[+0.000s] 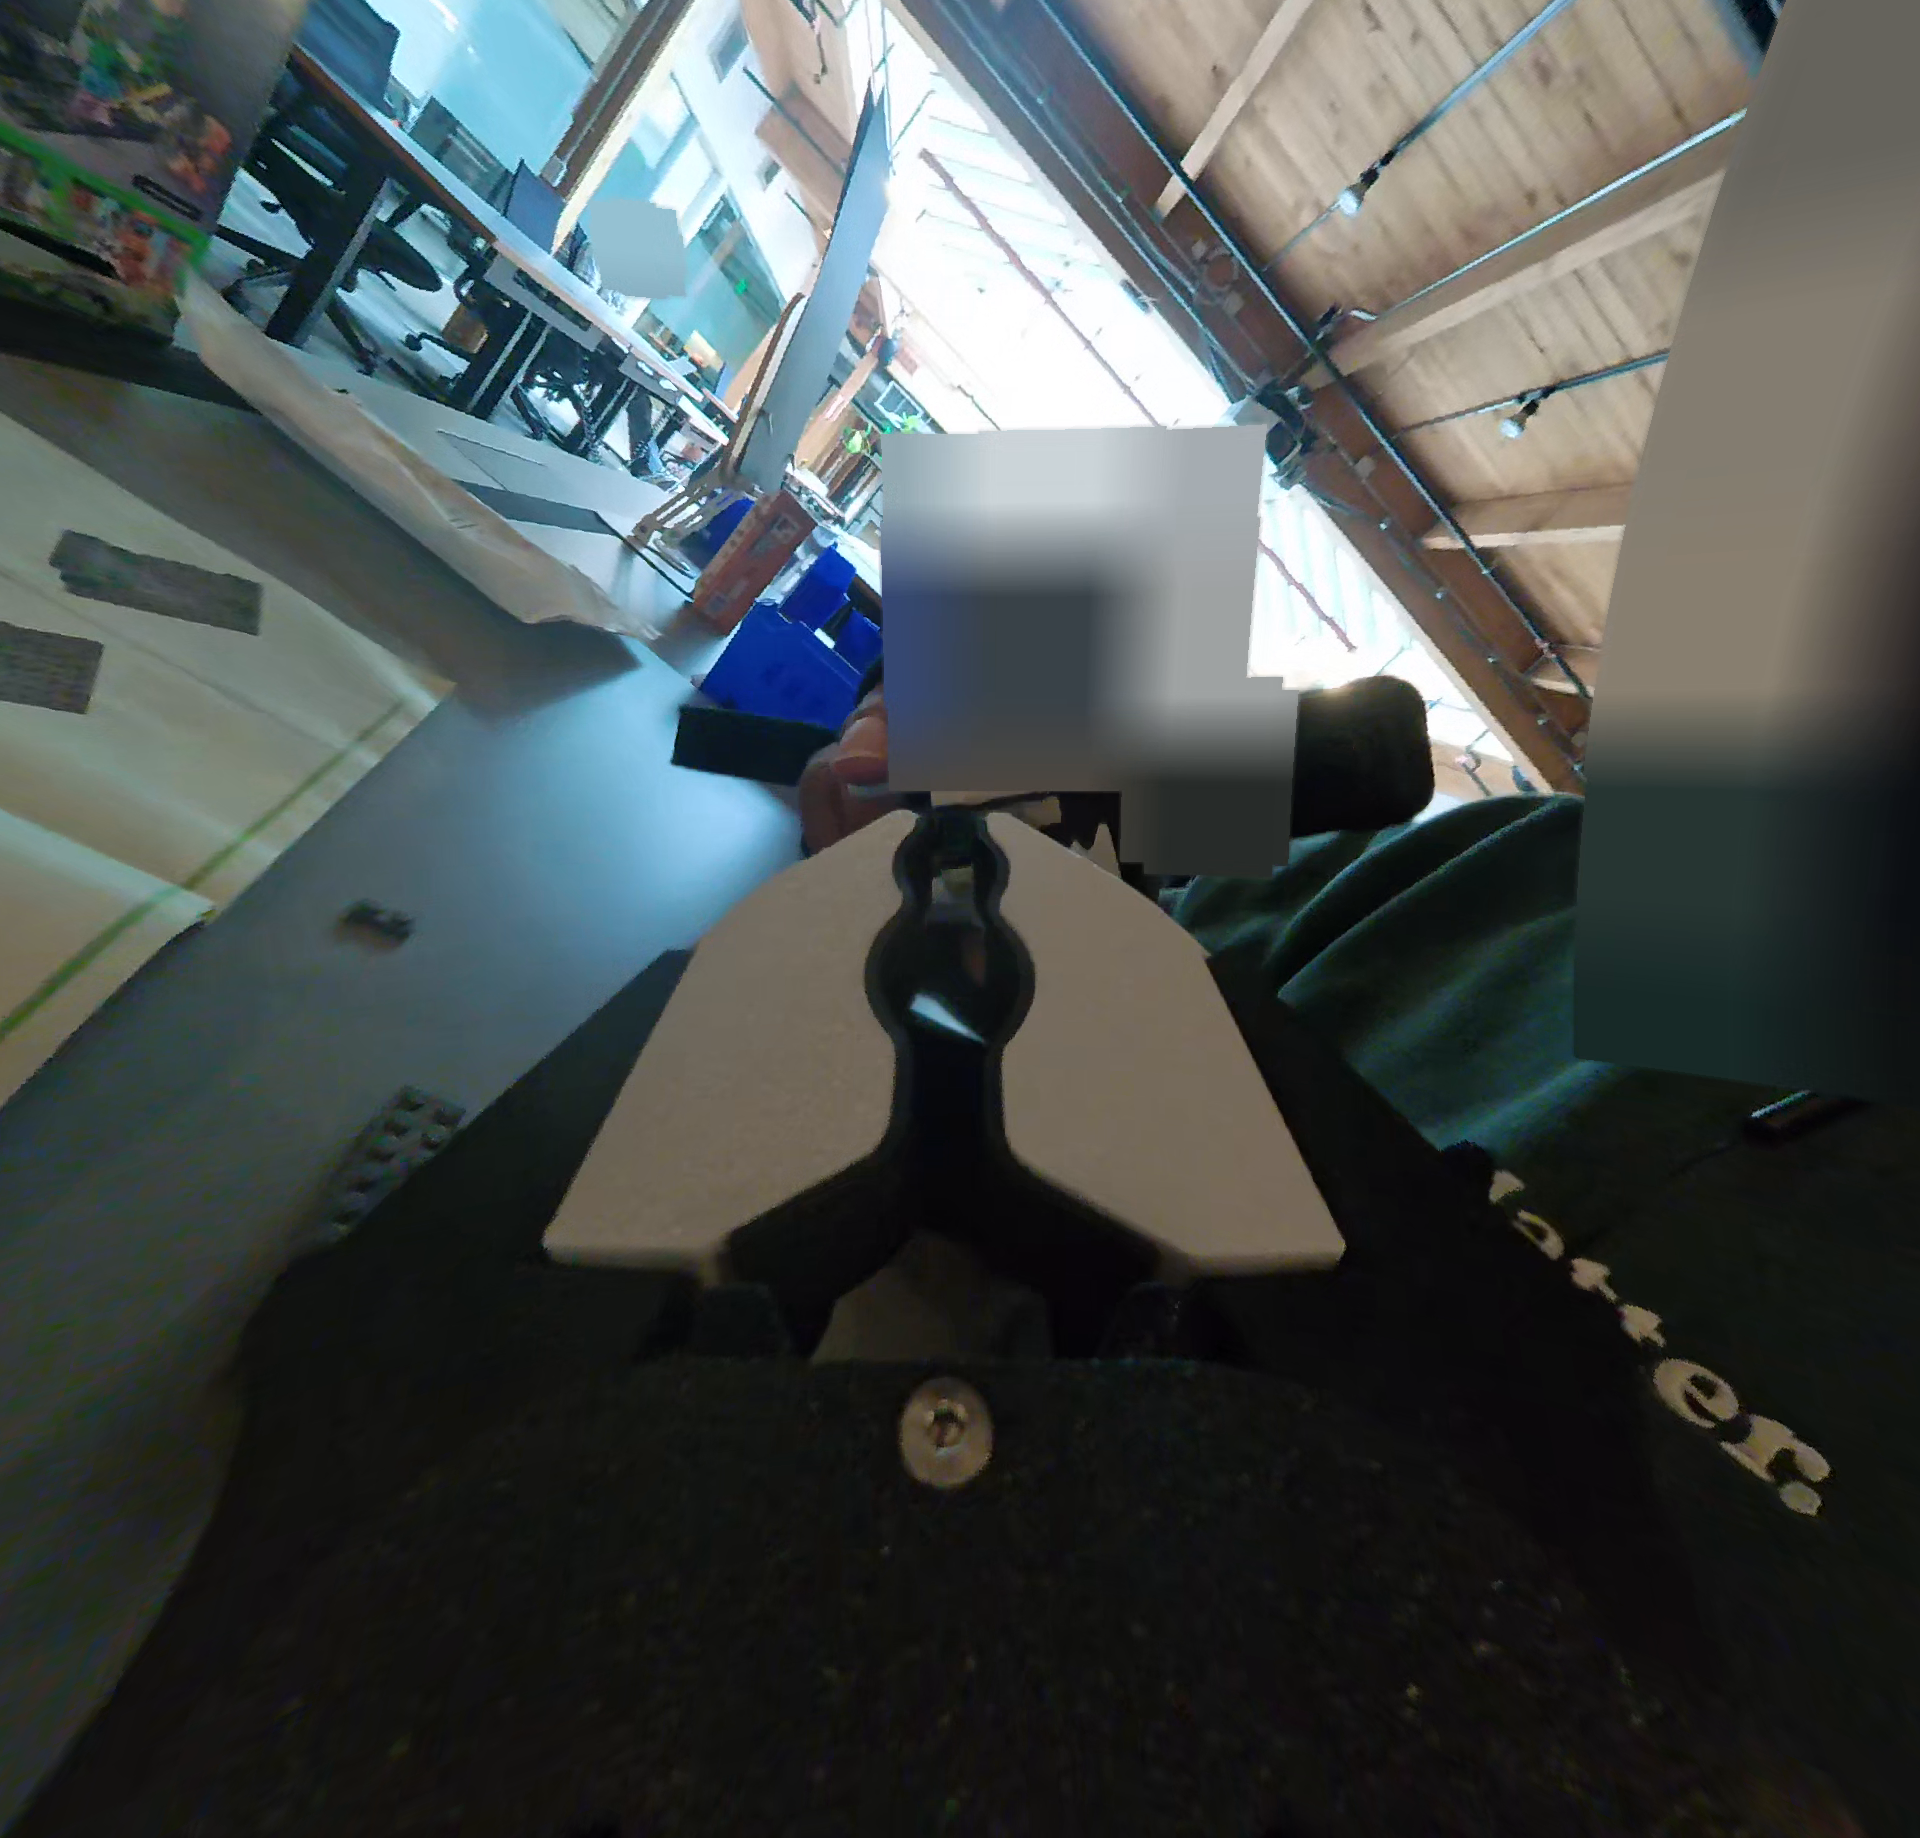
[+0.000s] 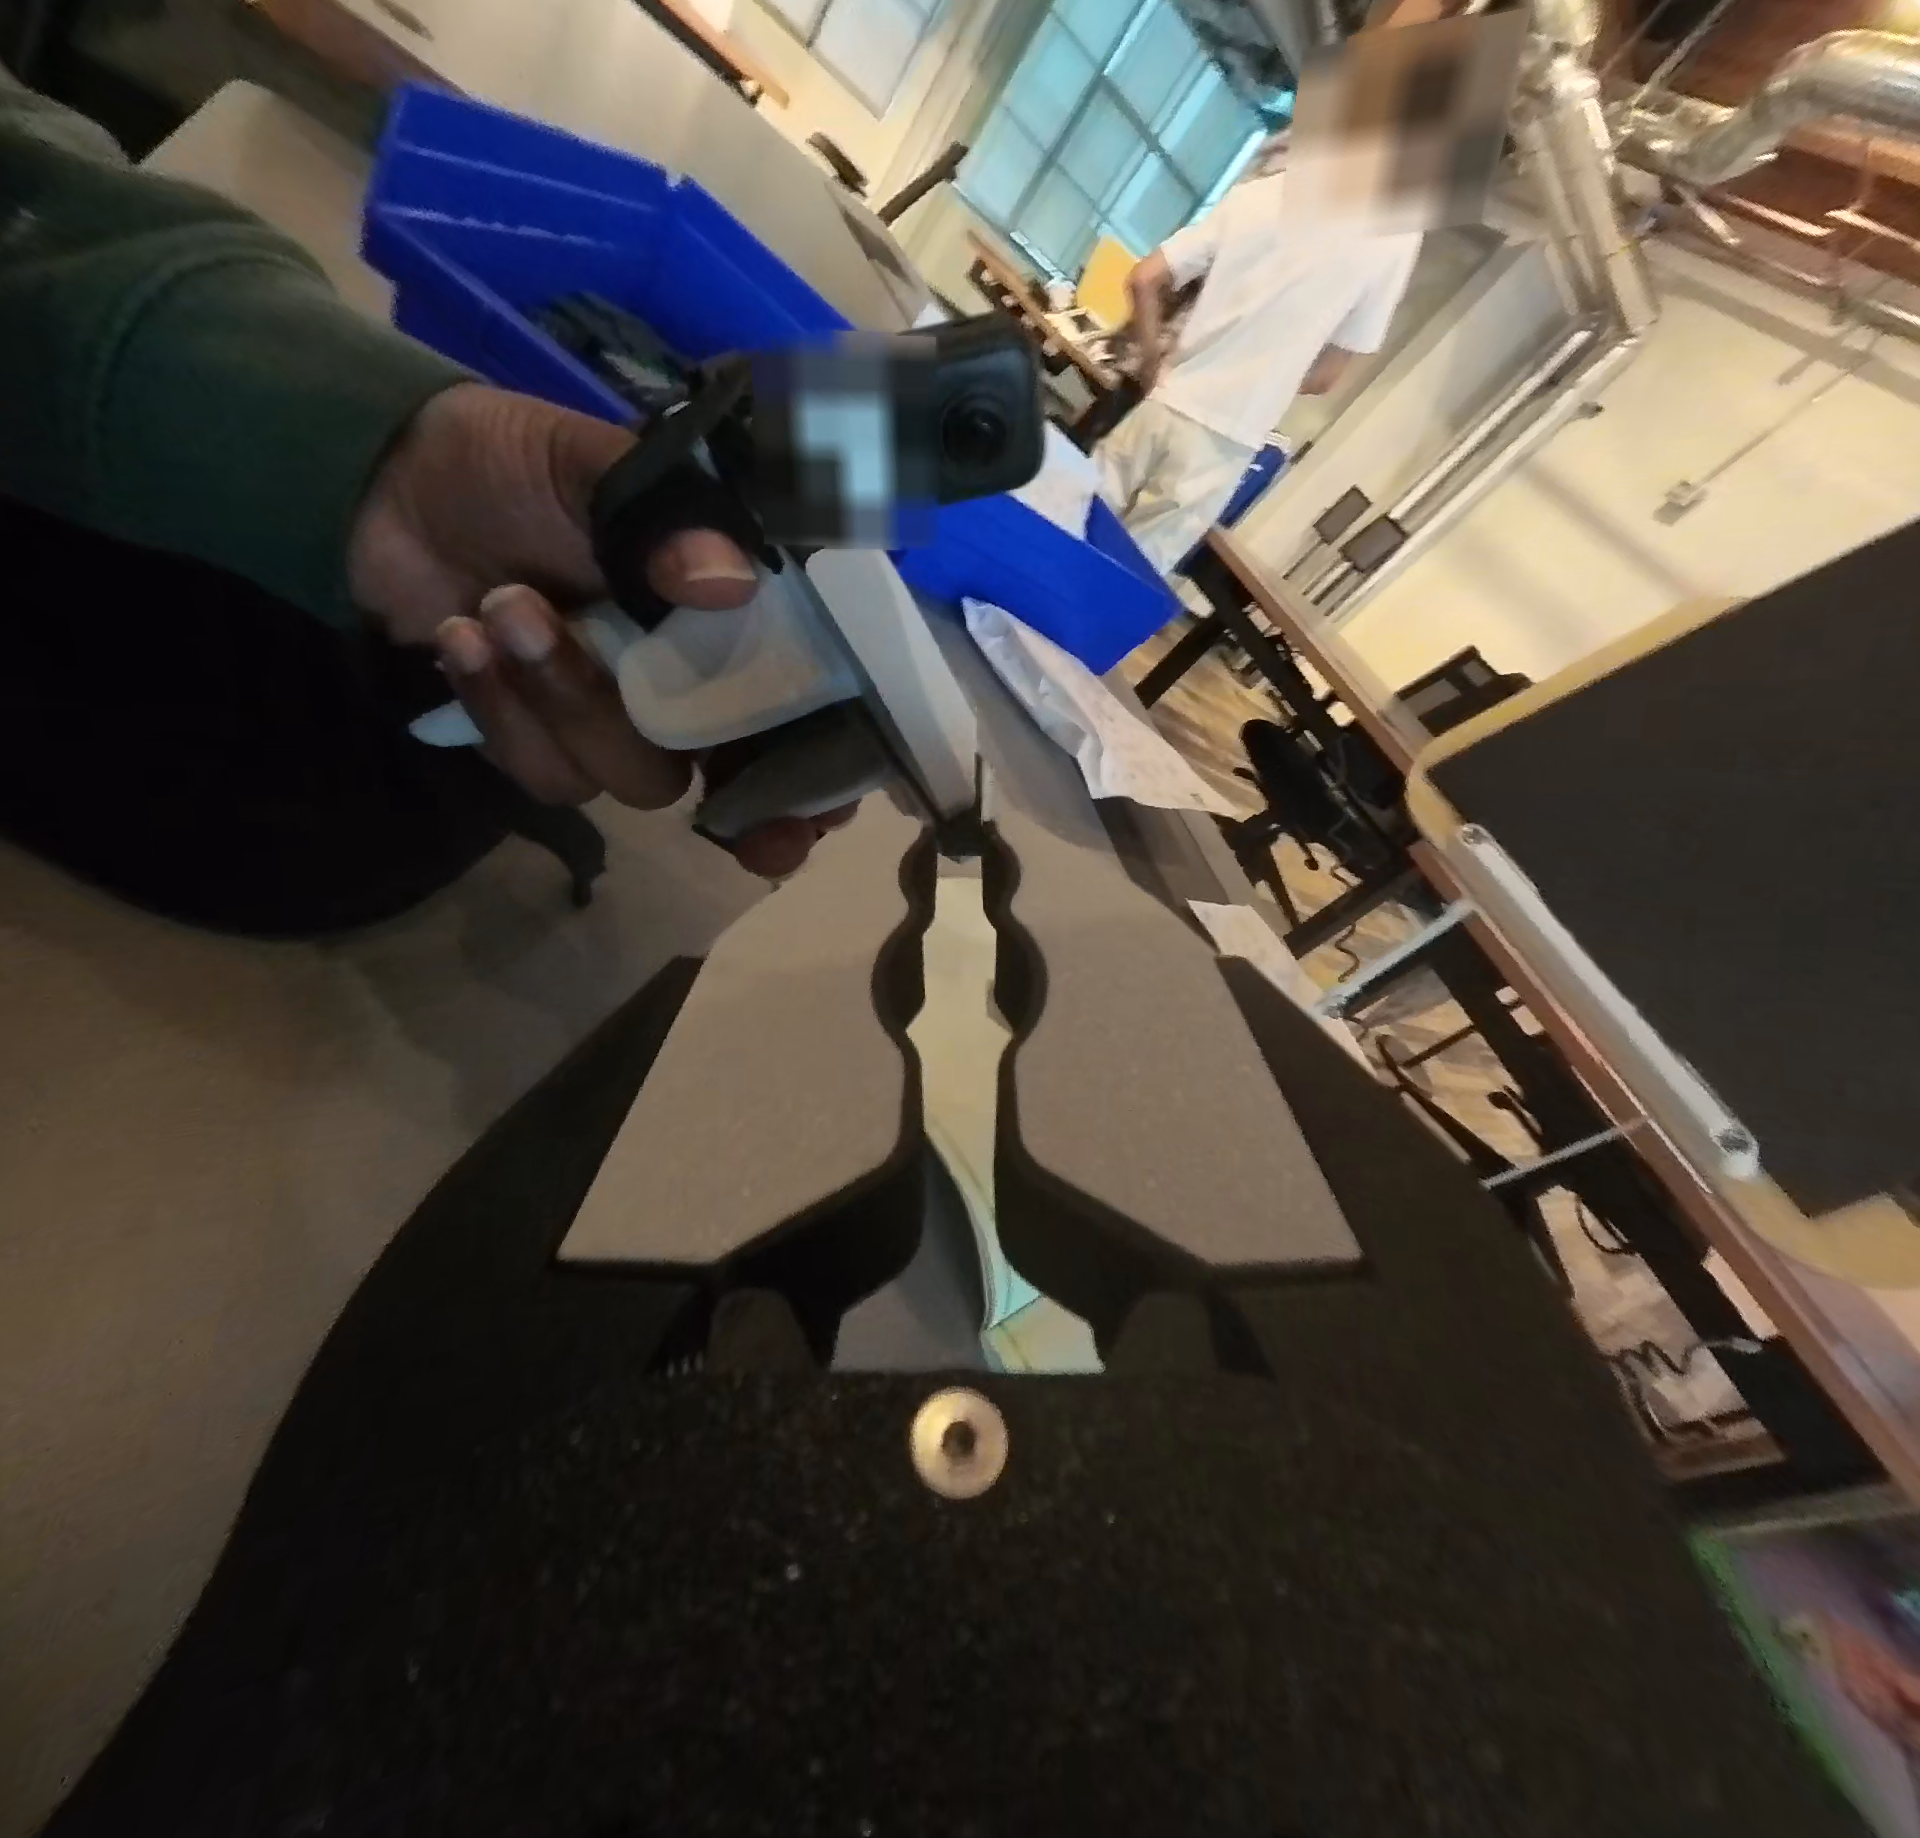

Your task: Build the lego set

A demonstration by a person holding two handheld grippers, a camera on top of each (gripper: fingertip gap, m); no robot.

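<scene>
My left claw (image 1: 951, 838) is pinched nearly closed on something small and dark I cannot make out; my right claw (image 2: 961, 838) is narrow, its tips meeting the left's; grey lego plates (image 1: 156, 578) lie on paper (image 1: 208, 749), blue bins (image 1: 779, 666) beyond.

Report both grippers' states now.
Left gripper: shut on a small dark piece, identity unclear.
Right gripper: nearly shut, tip to tip with the left; contents cannot be told.

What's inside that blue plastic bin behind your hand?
The blue plastic bin shows some small dark pieces near its front edge. The hand and the other hand-held gripper's black camera hide the rest.
</scene>
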